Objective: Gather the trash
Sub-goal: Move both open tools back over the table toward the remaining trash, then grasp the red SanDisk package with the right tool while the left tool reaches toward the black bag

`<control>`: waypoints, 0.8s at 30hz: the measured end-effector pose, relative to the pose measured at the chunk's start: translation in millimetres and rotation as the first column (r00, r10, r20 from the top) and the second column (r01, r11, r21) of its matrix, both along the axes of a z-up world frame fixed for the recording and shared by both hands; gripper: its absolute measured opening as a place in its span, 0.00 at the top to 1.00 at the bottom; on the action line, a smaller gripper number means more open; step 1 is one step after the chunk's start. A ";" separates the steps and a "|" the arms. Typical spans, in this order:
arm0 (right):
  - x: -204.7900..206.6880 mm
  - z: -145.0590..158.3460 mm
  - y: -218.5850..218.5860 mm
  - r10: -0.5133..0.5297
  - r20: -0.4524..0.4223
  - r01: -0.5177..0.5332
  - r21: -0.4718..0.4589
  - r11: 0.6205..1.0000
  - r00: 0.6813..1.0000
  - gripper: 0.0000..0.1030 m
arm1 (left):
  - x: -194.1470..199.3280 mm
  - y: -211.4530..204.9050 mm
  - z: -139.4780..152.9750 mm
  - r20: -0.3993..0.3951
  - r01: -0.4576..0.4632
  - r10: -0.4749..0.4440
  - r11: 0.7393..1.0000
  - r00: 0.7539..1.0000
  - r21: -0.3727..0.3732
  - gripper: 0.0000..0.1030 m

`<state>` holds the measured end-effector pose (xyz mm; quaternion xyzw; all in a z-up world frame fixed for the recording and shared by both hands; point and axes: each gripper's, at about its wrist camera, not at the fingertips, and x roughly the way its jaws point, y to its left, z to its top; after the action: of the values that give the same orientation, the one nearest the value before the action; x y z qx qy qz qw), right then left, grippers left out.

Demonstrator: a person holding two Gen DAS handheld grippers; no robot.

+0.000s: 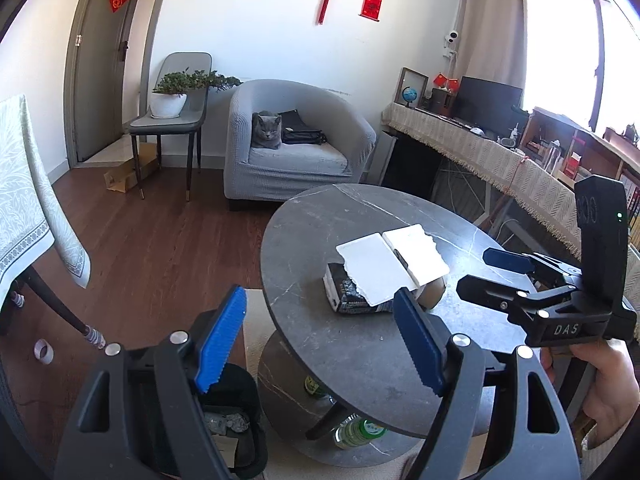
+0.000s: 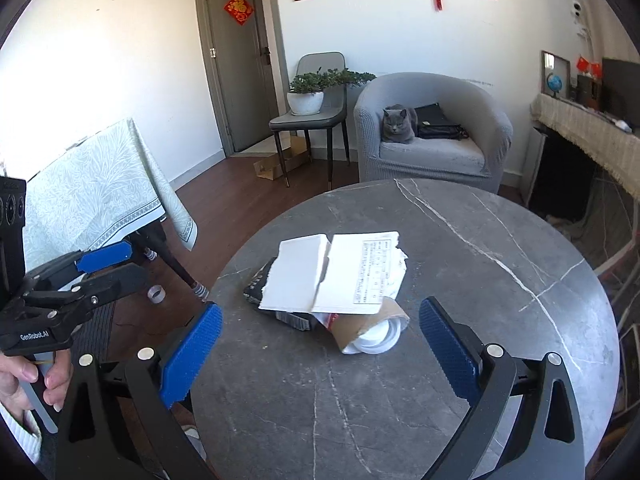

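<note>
A heap of trash lies on the round dark marble table (image 2: 460, 280): two broken white foam slabs (image 2: 300, 276), one with a printed label (image 2: 372, 272), on top of a dark packet (image 2: 256, 288), with a cardboard roll (image 2: 368, 328) at the near side. My right gripper (image 2: 320, 348) is open just in front of the heap with nothing between its blue pads. My left gripper (image 1: 320, 344) is open too, over the table's near left edge and short of the foam slabs (image 1: 392, 264). Each gripper shows in the other's view: right gripper (image 1: 476, 272), left gripper (image 2: 134, 264).
A black bin (image 1: 236, 420) with crumpled waste stands on the floor left of the table. Bottles (image 1: 356, 432) lie on the table's lower shelf. A clothed table (image 2: 100, 192), a small tape ring (image 2: 156, 294) on the floor, and an armchair with a cat (image 2: 396, 124) are beyond.
</note>
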<state>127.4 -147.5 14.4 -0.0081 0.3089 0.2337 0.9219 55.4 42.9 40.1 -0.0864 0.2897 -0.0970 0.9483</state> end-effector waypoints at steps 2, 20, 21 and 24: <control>11.3 -3.3 -7.0 0.001 -0.035 0.000 0.046 0.999 0.999 0.04 | 6.1 -4.6 -1.7 -0.006 0.022 -0.022 1.000 1.000 -0.001 0.24; 53.9 -24.6 -6.7 0.051 -0.186 -0.021 0.161 0.987 0.981 0.43 | 39.4 -28.7 -17.4 -0.024 0.091 -0.090 0.992 0.996 0.086 0.30; 55.1 -25.3 -6.0 0.055 -0.189 -0.023 0.164 0.986 0.980 0.46 | 40.8 -28.6 -18.3 -0.027 0.093 -0.090 0.992 0.996 0.089 0.30; 57.3 -25.2 -4.9 0.065 -0.192 -0.030 0.177 0.984 0.979 0.55 | 45.8 -30.0 -21.5 -0.046 0.117 -0.113 0.990 0.993 0.080 0.34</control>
<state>184.6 -152.4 -10.8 0.0876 0.3771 0.2813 0.8781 101.2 12.9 18.6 -0.0323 0.3173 -0.1376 0.9377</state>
